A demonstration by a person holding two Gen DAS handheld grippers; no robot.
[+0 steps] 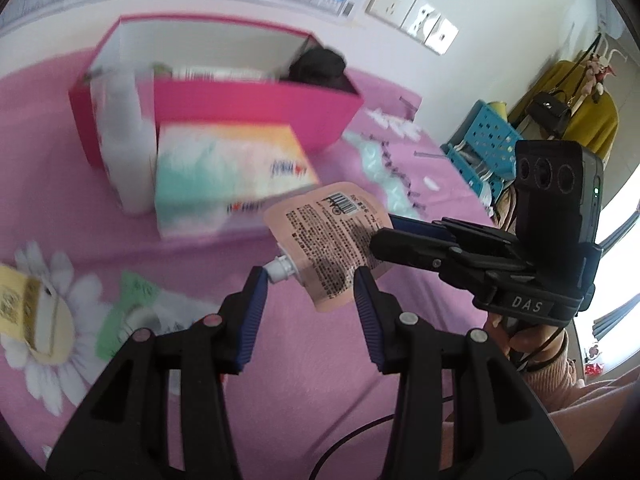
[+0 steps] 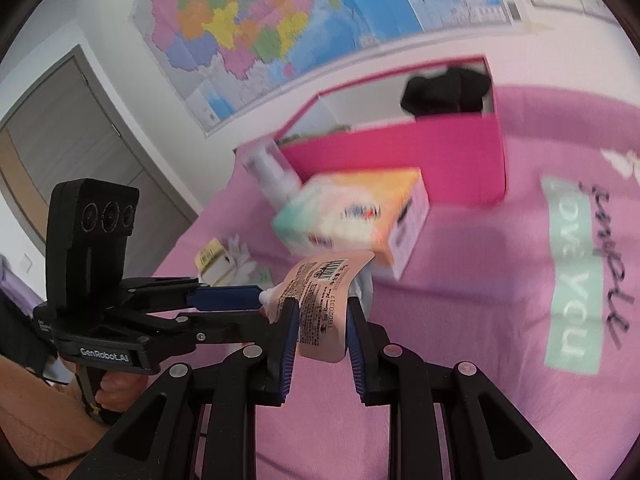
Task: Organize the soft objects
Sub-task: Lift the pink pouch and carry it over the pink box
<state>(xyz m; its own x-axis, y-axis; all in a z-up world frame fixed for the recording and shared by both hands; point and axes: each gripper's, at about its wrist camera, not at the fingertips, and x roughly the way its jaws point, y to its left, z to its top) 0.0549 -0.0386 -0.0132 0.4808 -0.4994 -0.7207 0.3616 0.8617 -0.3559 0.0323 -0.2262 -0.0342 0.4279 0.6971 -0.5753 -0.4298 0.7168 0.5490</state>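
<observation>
A peach spout pouch [image 1: 328, 236] with a white cap and a barcode hangs in the air over the pink bed cover. My right gripper [image 2: 322, 320] is shut on the pouch [image 2: 324, 300], pinching its side; it shows from the side in the left wrist view [image 1: 384, 236]. My left gripper [image 1: 310, 280] is open, its fingers either side of the pouch's spout end, not closed on it. It shows in the right wrist view [image 2: 256, 300]. Behind stands an open pink box [image 1: 256, 108] holding a black soft item [image 1: 320, 66].
A pastel tissue pack [image 1: 232, 168] and a white bottle [image 1: 124, 140] lie against the pink box's front. A yellow packet [image 1: 28, 304] and a green-white wrapper [image 1: 132, 312] lie on the cover at left. A blue basket [image 1: 484, 140] stands at the far right.
</observation>
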